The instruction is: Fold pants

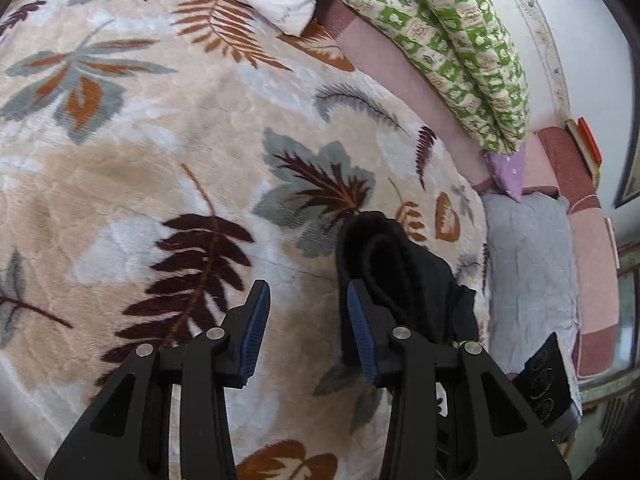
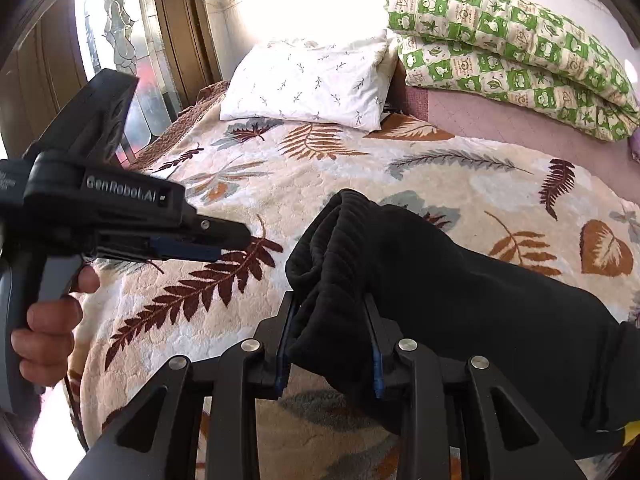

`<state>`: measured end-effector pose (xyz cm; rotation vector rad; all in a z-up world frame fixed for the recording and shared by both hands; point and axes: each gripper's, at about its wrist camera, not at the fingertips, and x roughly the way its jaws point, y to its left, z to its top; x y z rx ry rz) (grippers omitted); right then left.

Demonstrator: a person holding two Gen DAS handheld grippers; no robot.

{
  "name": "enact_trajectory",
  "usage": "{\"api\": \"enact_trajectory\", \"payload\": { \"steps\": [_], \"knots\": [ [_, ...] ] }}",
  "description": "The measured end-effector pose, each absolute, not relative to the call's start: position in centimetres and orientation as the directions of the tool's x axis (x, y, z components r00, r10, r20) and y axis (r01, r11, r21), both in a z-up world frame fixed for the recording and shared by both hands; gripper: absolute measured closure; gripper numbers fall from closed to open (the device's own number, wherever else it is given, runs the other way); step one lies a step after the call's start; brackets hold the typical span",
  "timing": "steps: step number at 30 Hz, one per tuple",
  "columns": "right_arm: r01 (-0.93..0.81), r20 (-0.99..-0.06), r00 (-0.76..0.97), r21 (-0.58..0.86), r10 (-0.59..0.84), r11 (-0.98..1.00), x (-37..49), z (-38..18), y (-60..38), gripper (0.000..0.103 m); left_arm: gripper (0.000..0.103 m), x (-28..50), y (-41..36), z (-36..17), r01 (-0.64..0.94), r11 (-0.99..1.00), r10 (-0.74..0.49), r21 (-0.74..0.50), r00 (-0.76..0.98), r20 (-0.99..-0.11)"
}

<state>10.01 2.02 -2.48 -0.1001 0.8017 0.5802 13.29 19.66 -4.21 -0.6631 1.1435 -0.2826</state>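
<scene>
The black pants [image 2: 460,292] lie bunched on the leaf-patterned blanket [image 2: 360,176], trailing off to the right. My right gripper [image 2: 331,336] is shut on their ribbed waistband end and holds it raised. In the left wrist view the pants [image 1: 384,264] sit just right of my left gripper [image 1: 307,300], which is open and empty above the blanket [image 1: 160,140]; its right finger is close beside the cloth. The left gripper also shows in the right wrist view [image 2: 216,246], held by a hand at the left.
A white pillow [image 2: 316,80] and a green-checked folded quilt [image 2: 520,60] lie at the head of the bed. A grey cloth [image 1: 528,264] and a black device [image 1: 546,380] lie at the blanket's right edge. A wooden window frame [image 2: 172,32] stands at the far left.
</scene>
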Motion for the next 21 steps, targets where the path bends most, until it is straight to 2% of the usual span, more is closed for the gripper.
{"api": "enact_trajectory", "payload": {
  "steps": [4,8,13,17,21],
  "knots": [
    [-0.523,-0.707,0.536,0.152,0.462,0.839,10.1,-2.7,1.9,0.073,0.065,14.2,18.2,-3.9,-0.083,0.802,-0.519,-0.591,0.393,-0.759],
    [-0.527,-0.709,0.528,0.157,0.467,0.835,10.3,-2.9,2.1,0.073,0.065,15.1,17.8,-4.5,-0.087,0.748,-0.591,-0.658,0.363,-0.721],
    [-0.529,-0.714,0.518,0.166,0.471,0.832,10.4,-3.3,2.2,0.073,0.064,15.7,17.9,-5.7,-0.123,0.716,-0.623,-0.688,0.332,-0.708],
    [-0.525,-0.715,0.514,0.175,0.474,0.833,10.6,-3.4,2.1,0.073,0.045,16.0,18.3,-6.6,-0.171,0.668,-0.653,-0.725,0.332,-0.68],
    [-0.513,-0.723,0.502,0.193,0.475,0.836,11.0,-3.8,1.9,0.072,0.044,16.0,18.5,-6.9,-0.19,0.589,-0.713,-0.785,0.335,-0.616]
  ]
}}
